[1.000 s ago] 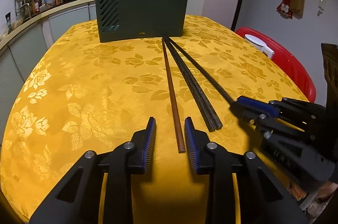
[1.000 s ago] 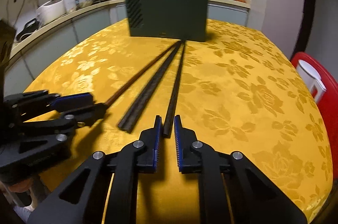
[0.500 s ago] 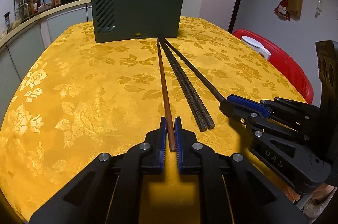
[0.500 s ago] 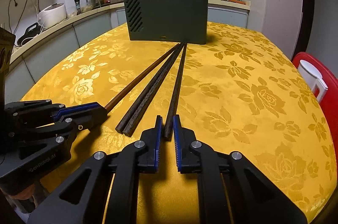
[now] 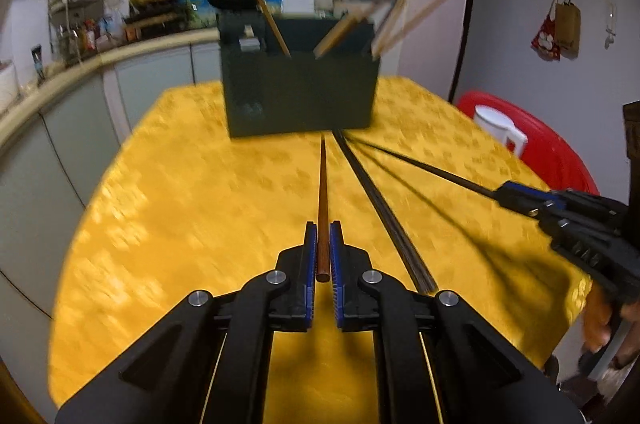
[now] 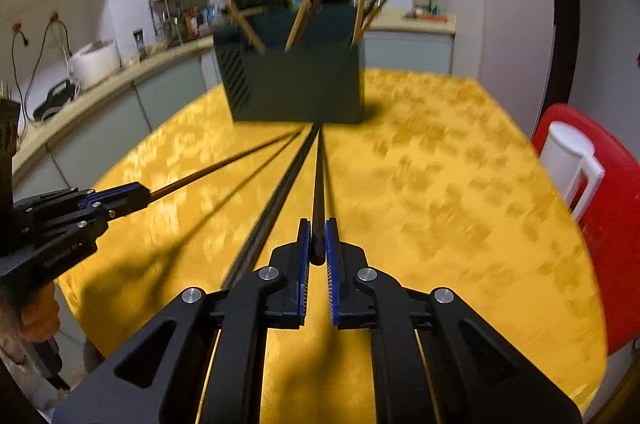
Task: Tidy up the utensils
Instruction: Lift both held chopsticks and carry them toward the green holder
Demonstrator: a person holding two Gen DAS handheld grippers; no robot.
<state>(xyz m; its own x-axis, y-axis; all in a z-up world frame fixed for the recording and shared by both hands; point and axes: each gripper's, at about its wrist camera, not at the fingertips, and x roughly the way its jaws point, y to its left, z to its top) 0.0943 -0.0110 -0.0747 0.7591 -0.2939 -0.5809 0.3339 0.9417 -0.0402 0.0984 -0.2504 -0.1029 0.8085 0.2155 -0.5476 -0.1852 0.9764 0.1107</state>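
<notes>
My left gripper (image 5: pixel 322 228) is shut on the near end of a brown chopstick (image 5: pixel 322 192), held above the yellow tablecloth (image 5: pixel 200 204). My right gripper (image 6: pixel 317 224) is shut on the near end of a black chopstick (image 6: pixel 318 176), also raised. Each shows in the other's view: the right gripper (image 5: pixel 500 193) on its black chopstick (image 5: pixel 420 166), the left gripper (image 6: pixel 144 195) on the brown chopstick (image 6: pixel 224 164). A dark pair of chopsticks (image 5: pixel 384 216) lies flat between them. All point toward the dark green holder (image 5: pixel 300 96), which has several wooden chopsticks standing in it.
A red stool (image 5: pixel 540 152) with a white jug (image 5: pixel 500 128) stands past the table's right edge. A kitchen counter (image 6: pixel 100 96) with a rice cooker runs along the left. A hand shows under each gripper's handle.
The left jaws closed on the brown chopstick, the right jaws tightened on the black one. Both grippers then rose, lifting the chopsticks' near ends off the cloth.
</notes>
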